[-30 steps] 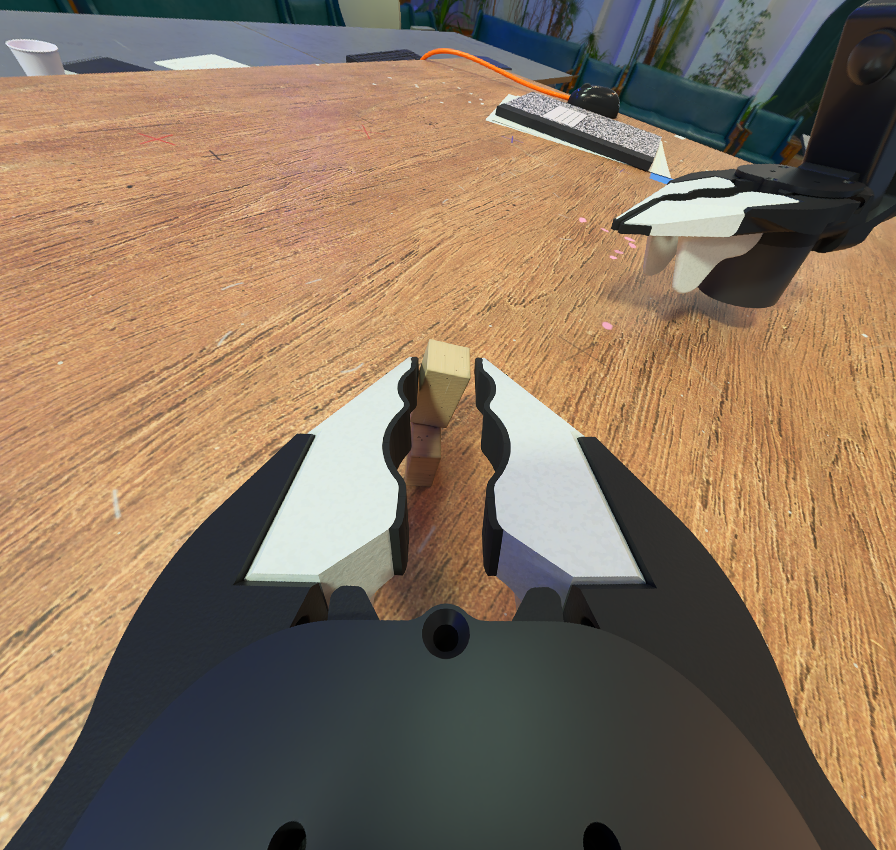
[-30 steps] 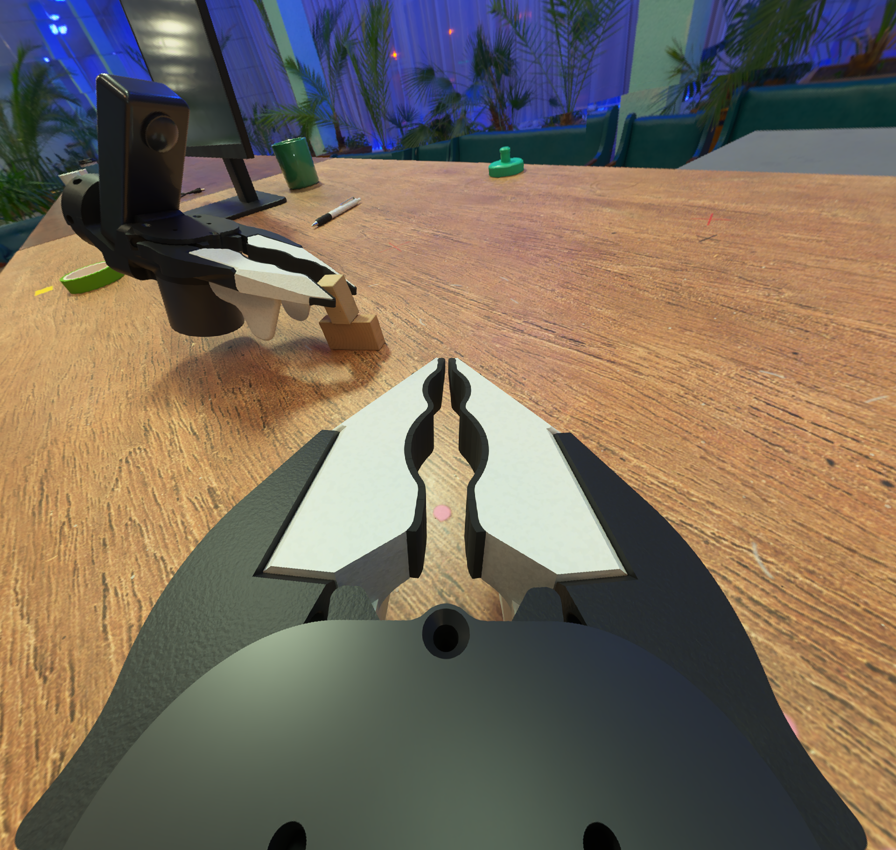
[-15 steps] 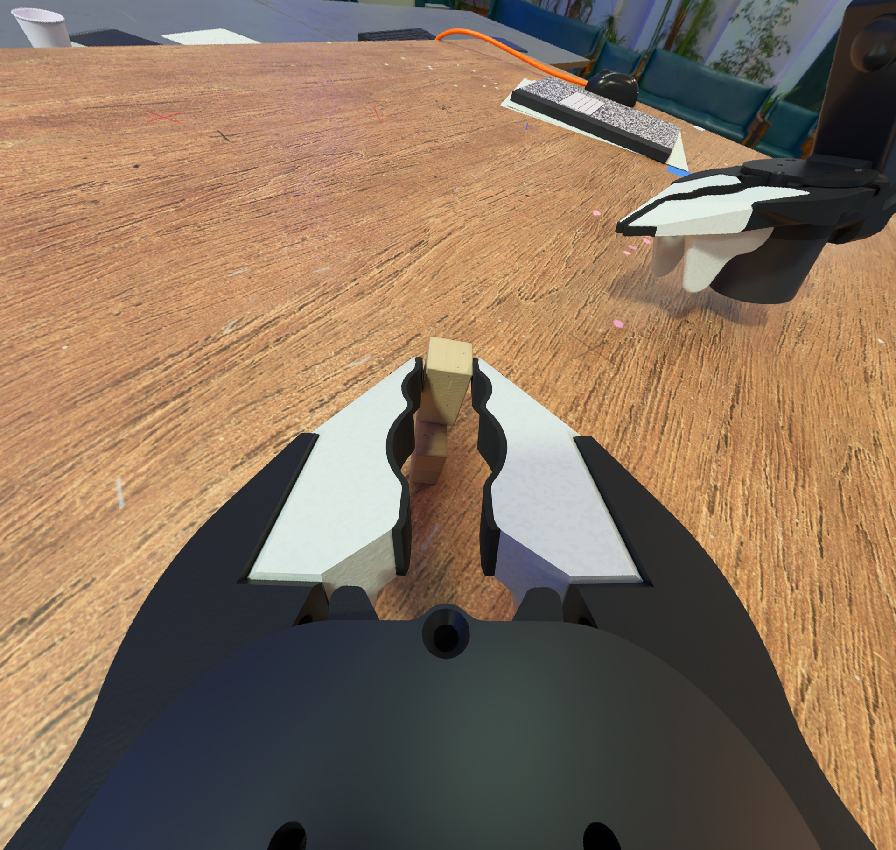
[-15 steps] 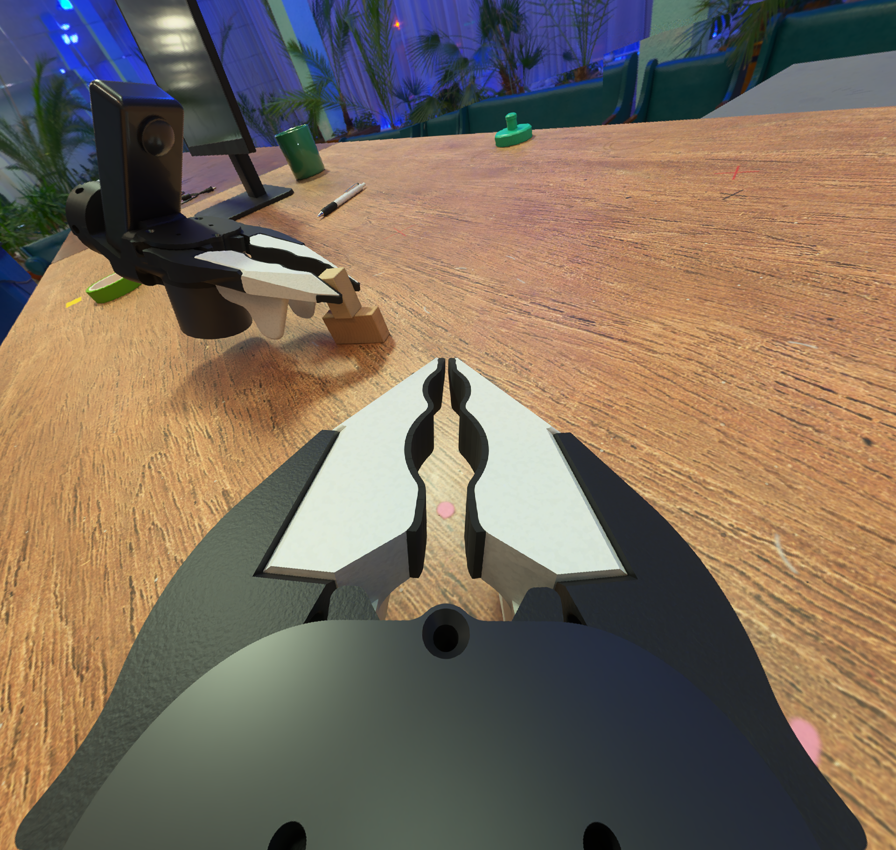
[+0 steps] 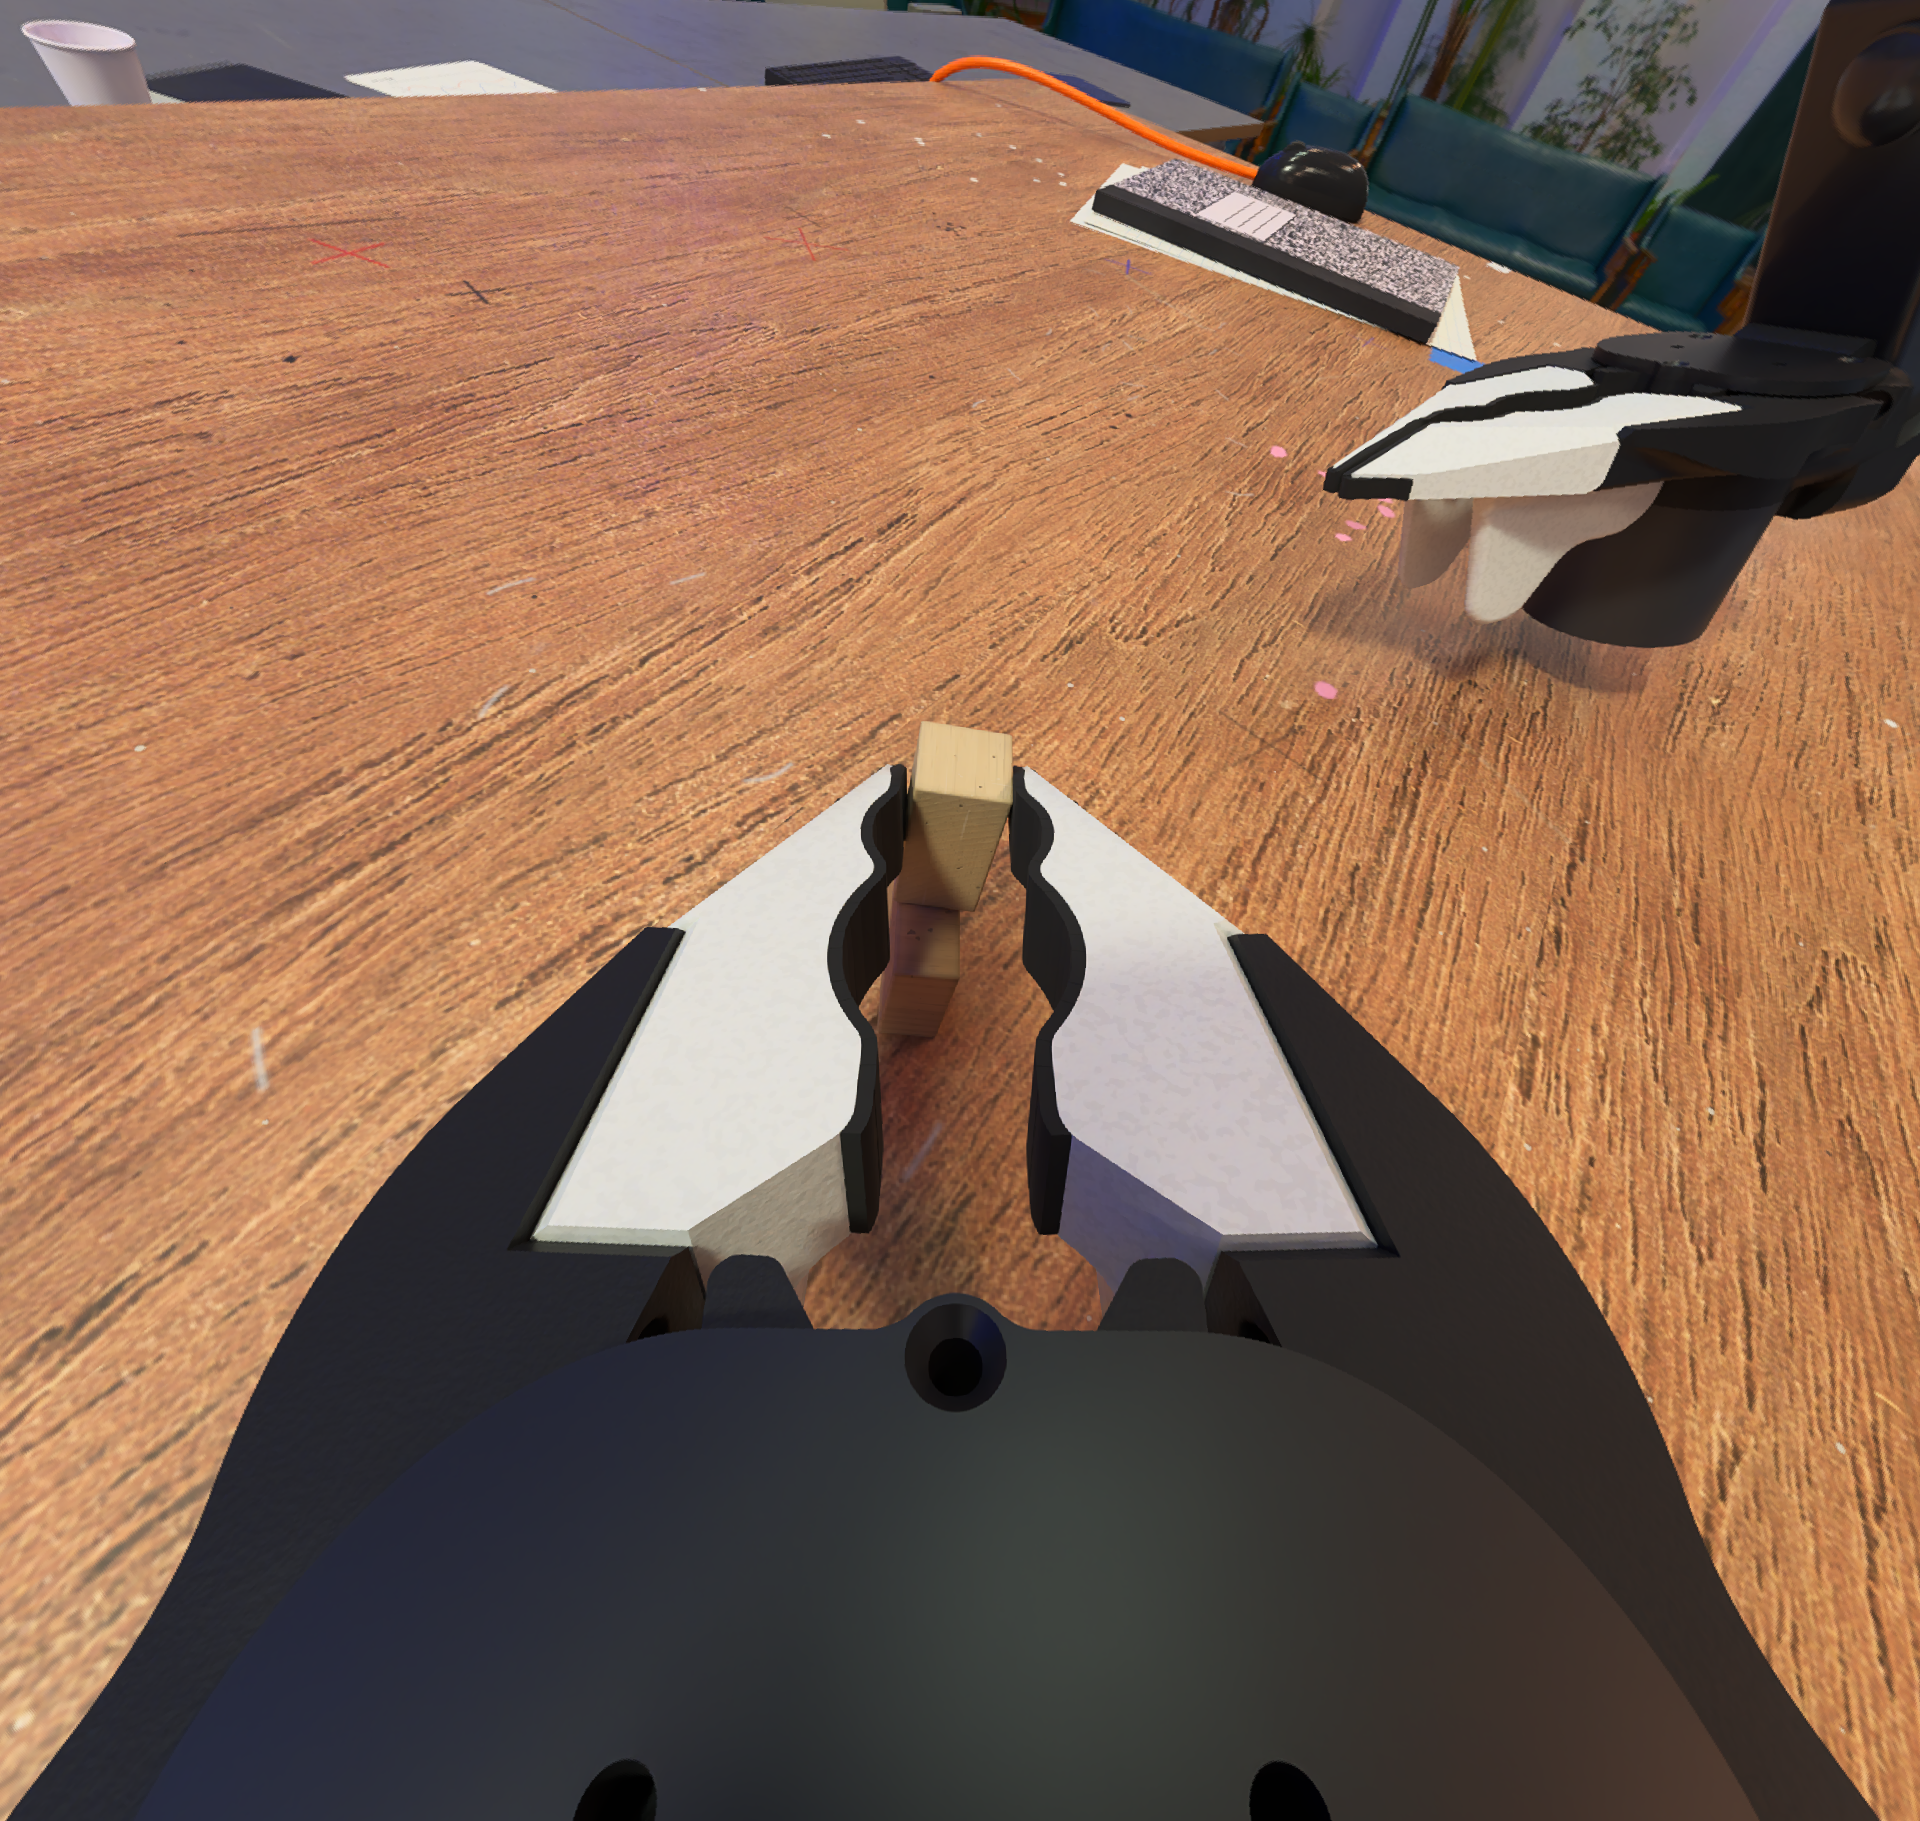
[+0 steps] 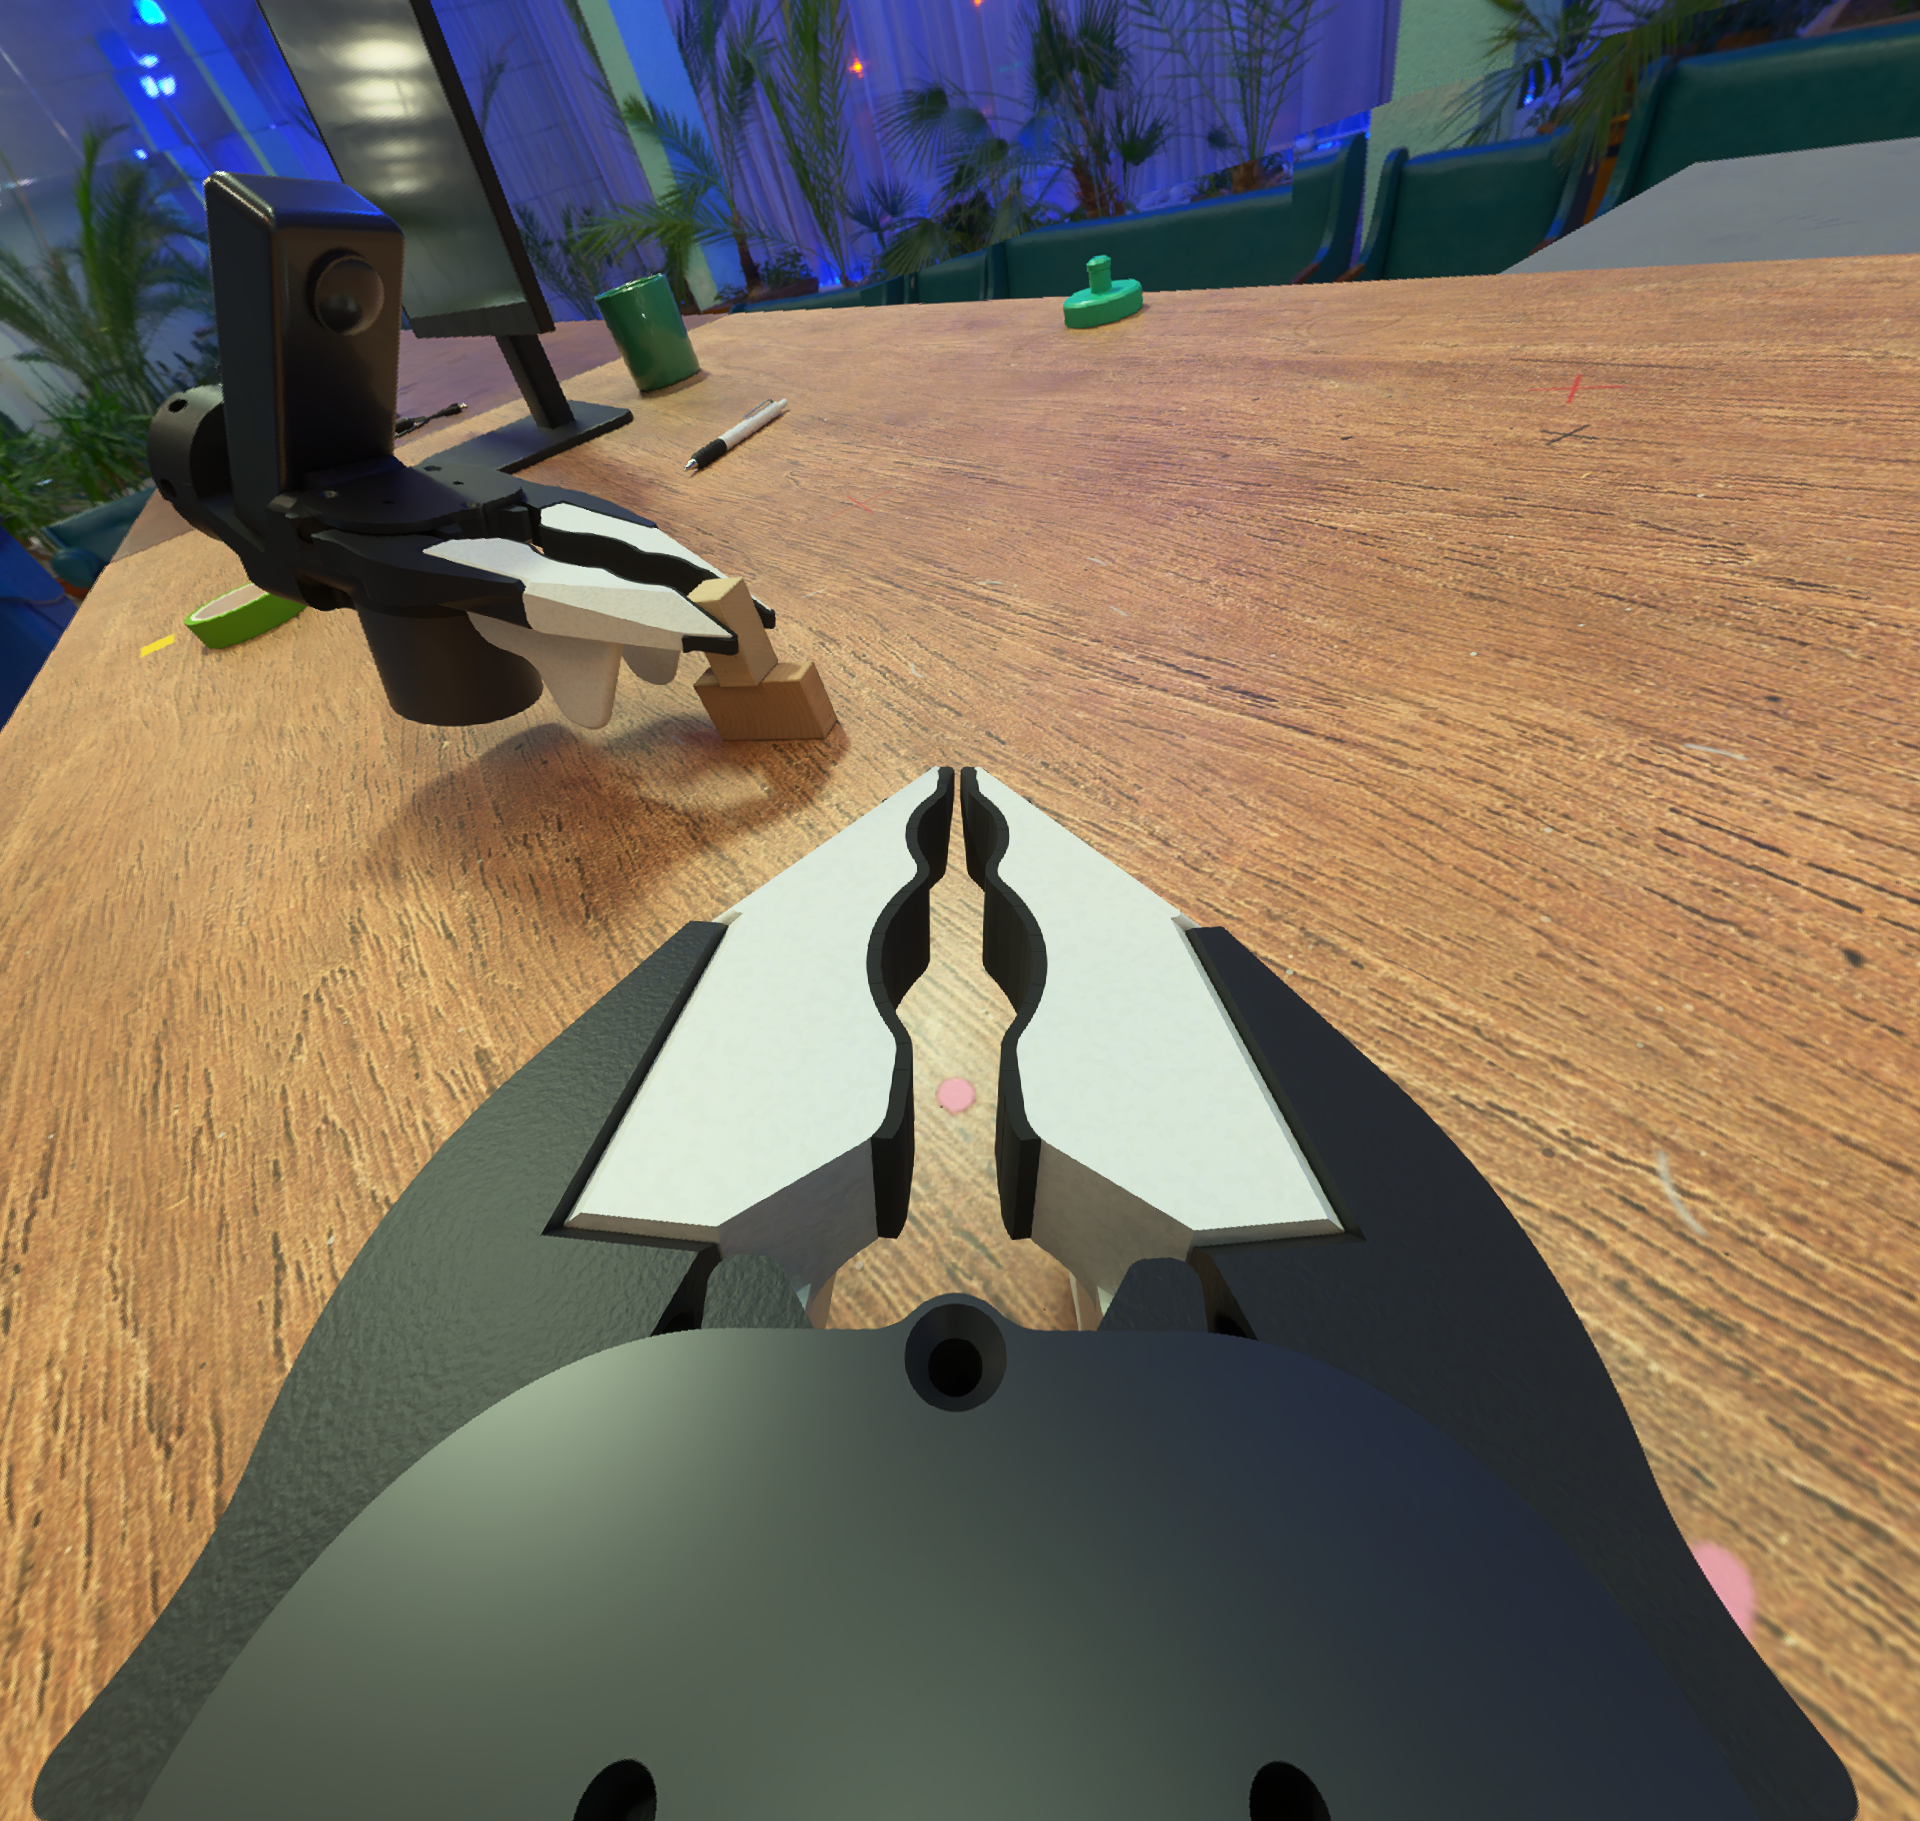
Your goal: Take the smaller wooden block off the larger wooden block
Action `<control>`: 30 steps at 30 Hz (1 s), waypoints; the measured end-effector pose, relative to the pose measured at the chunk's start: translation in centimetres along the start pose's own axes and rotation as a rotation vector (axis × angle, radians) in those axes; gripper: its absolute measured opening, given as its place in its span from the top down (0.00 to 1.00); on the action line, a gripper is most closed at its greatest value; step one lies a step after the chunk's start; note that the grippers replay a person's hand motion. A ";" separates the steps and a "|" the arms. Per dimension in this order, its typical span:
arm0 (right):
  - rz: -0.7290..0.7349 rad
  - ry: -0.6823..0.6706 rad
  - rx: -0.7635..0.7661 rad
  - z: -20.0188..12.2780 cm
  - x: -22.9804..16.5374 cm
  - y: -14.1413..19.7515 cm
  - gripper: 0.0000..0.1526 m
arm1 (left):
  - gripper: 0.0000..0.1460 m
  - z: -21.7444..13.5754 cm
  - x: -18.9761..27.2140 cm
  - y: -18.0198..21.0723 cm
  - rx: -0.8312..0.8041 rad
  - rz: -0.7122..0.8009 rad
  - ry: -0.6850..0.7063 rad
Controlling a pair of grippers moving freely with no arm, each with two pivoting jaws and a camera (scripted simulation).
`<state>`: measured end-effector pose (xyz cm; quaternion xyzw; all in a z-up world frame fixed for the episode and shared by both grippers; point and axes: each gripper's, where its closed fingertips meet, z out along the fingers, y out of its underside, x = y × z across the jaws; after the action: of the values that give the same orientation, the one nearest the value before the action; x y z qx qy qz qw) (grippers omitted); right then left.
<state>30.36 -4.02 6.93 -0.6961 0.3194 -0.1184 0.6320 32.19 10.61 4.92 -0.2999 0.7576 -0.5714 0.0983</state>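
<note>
My left gripper (image 5: 958, 795) is shut on the smaller wooden block (image 5: 961, 810), a pale upright stick. It holds the block tilted, with the lower end still touching the larger wooden block (image 5: 918, 982), which lies on the wooden table. From the right wrist view the same gripper (image 6: 743, 618) holds the smaller block (image 6: 740, 628) leaning on the larger, darker block (image 6: 767, 706). My right gripper (image 6: 954, 784) is shut and empty, just above the table to the right of the blocks; it also shows in the left wrist view (image 5: 1351, 472).
A speckled notebook (image 5: 1283, 239) with a black mouse and orange cable lies far right. A monitor (image 6: 405, 161), green cup (image 6: 649, 332), pen (image 6: 732, 436), green tape roll (image 6: 244, 618) and green knob (image 6: 1101, 296) sit along the far edge. A paper cup (image 5: 83, 62) stands on another table.
My left gripper has risen a little with the smaller block, which now stands slightly higher over the larger one. My right gripper has stayed shut and shifted only slightly.
</note>
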 end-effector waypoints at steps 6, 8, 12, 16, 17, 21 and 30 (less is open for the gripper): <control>-0.003 0.004 0.001 0.0 0.0 0.0 0.99 | 0.87 0.0 0.3 0.0 0.006 0.017 0.013; -0.005 0.006 0.002 0.0 0.0 0.0 0.99 | 0.87 -0.1 0.3 0.0 0.010 0.021 0.013; -0.004 0.007 0.001 0.0 0.0 0.0 0.99 | 0.87 -0.1 0.3 -0.1 0.014 0.023 0.011; -0.008 0.013 0.003 0.0 0.1 0.0 0.99 | 0.87 -0.1 0.2 -0.1 0.022 0.021 0.005; -0.007 0.018 0.002 0.0 0.2 0.0 0.99 | 0.87 -0.1 0.2 -0.1 0.025 0.019 0.000; 0.019 0.067 -0.004 0.0 0.9 0.0 0.99 | 0.87 -0.3 -0.2 -0.4 0.051 0.004 -0.026; 0.192 0.290 -0.112 0.8 4.4 1.1 0.85 | 0.87 -0.3 0.0 -0.4 0.037 -0.006 -0.009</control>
<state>33.86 -5.97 4.65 -0.6721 0.4782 -0.1385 0.5480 32.16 10.77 5.43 -0.3030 0.7455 -0.5842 0.1057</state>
